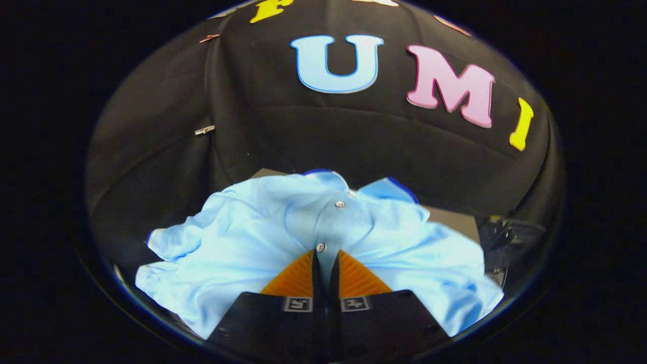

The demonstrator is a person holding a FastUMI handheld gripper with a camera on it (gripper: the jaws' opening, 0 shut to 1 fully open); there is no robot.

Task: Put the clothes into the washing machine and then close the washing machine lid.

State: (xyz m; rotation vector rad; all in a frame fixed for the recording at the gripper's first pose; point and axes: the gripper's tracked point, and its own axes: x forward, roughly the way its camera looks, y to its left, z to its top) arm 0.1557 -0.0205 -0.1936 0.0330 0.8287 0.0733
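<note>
1. Nearest, the gripper has its fingers pressed almost together on the button placket of a light blue shirt, a thin fold apparently pinched between them, likely for lifting toward the washing machine.
2. The shirt lies crumpled just ahead, collar at the far side.
3. Beneath it, a grey surface shows at right.
4. Beyond hangs the booth's black cloth wall.

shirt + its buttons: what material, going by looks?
Light blue shirt: thin woven cloth, probably cotton or a blend, slight sheen, soft folds and creases. Buttons: small pale glossy discs, likely plastic. The gripper fingers pinch the placket just below the near button.
</note>
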